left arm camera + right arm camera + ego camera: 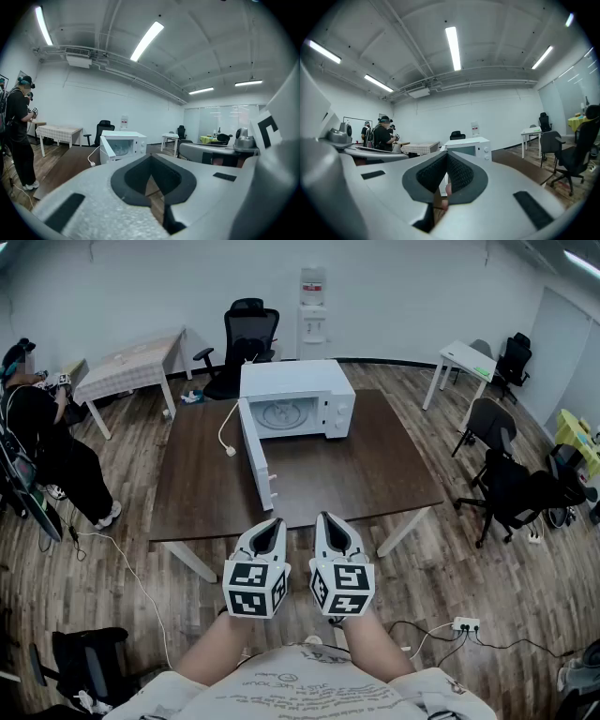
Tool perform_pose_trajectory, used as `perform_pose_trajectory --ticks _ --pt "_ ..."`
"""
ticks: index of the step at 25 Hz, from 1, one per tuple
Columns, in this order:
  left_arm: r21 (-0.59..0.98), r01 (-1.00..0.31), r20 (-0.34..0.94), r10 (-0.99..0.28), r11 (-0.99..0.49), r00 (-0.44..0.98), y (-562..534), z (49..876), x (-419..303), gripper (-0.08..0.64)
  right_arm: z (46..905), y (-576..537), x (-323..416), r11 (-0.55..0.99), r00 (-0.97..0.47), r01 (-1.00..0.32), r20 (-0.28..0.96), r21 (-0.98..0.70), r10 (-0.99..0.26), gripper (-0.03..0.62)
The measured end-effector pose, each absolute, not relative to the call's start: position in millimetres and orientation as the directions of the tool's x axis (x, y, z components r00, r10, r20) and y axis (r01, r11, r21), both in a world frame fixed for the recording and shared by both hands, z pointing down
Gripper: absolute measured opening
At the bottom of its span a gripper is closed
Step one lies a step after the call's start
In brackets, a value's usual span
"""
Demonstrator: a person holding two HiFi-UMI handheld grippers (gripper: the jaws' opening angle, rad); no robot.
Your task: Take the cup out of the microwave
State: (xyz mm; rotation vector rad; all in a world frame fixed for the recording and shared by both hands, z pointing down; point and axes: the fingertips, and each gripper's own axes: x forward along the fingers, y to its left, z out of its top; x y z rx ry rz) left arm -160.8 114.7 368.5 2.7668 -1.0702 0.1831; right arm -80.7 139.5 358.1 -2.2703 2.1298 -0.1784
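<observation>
A white microwave [319,381] stands at the far middle of the dark brown table [375,474]. Its door [255,460] hangs wide open, swung towards me on the left. Inside I see only the glass turntable [281,415]; I cannot make out a cup. My left gripper [272,523] and right gripper [326,518] are held side by side over the table's near edge, well short of the microwave, and both are shut and empty. In the left gripper view the shut left gripper [150,173] points at the microwave [124,143]. The right gripper view shows the right gripper [446,176] below the microwave [468,146].
The microwave's white plug cable [225,432] lies loose on the table. A person [37,437] stands at the far left by a checked table [127,367]. Office chairs [511,488] stand right of the table, another chair [246,338] behind it. A power strip [464,623] lies on the floor.
</observation>
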Motion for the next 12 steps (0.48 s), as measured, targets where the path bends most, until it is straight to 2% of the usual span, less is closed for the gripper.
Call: perform_pose_trajectory --ticks 12 --pt "0.098 -0.664 0.188 -0.642 -0.741 0.744 108 371 -149 0.014 365 132 -69 -0.059 0.046 -0.980 0.077 -0.190 -0.996 0.015"
